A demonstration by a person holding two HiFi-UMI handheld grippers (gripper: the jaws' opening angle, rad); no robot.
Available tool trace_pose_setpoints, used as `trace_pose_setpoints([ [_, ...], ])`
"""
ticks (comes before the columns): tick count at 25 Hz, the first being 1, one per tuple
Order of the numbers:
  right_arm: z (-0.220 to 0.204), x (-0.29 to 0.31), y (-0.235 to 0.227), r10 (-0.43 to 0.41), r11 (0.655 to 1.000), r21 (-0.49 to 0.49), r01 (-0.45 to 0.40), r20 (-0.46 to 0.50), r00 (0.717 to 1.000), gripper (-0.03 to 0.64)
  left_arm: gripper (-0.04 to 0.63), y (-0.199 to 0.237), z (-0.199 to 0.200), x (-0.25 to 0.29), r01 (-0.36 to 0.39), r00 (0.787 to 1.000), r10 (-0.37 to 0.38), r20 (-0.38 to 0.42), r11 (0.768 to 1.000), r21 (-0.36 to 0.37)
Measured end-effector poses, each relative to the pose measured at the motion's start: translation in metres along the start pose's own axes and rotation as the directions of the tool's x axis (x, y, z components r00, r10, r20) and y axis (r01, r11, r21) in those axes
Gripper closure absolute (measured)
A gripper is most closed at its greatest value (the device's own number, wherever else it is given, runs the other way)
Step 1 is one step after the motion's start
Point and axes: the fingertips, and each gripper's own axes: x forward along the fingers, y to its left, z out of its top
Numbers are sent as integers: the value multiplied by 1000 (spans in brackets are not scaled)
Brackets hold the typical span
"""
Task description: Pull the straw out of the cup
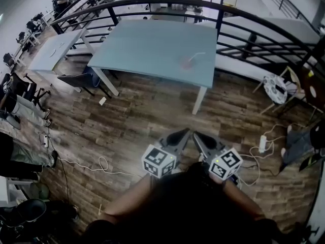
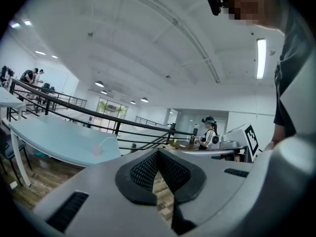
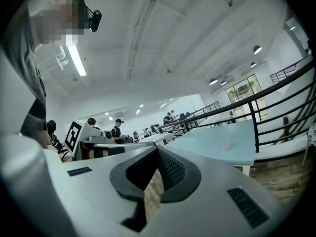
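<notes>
A small pinkish translucent cup [image 1: 188,63] with a white straw [image 1: 197,55] leaning out of it stands near the right front of the pale blue table [image 1: 147,47]. The cup [image 2: 96,150] also appears far off in the left gripper view, and the same cup [image 3: 226,145] in the right gripper view. Both grippers are held low near the person's body, over the wooden floor and well short of the table. My left gripper [image 1: 184,132] [image 2: 158,155] is shut with nothing in it. My right gripper [image 1: 196,134] [image 3: 158,152] is shut and empty too, close beside the left.
A black curved railing [image 1: 213,6] runs behind the table. A second pale table [image 1: 55,47] and a dark chair [image 1: 76,80] stand at the left. A power strip [image 1: 262,143] with cables lies on the floor at the right. People sit along the left edge.
</notes>
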Motion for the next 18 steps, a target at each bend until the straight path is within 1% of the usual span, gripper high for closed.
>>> trace_pose_setpoints([
  [7, -2, -4, -7, 5, 1000, 12, -5, 3, 1000, 606, 584, 1, -4, 8, -7, 1000, 7, -3, 1000, -3],
  [12, 2, -4, -29, 1, 1000, 24, -1, 2, 1000, 606, 584, 5, -4, 25, -13, 1000, 13, -7, 1000, -1],
  [18, 21, 4, -59, 34, 999, 8, -34, 5, 999, 605, 584, 16, 10, 57, -49, 999, 49, -3, 999, -6],
])
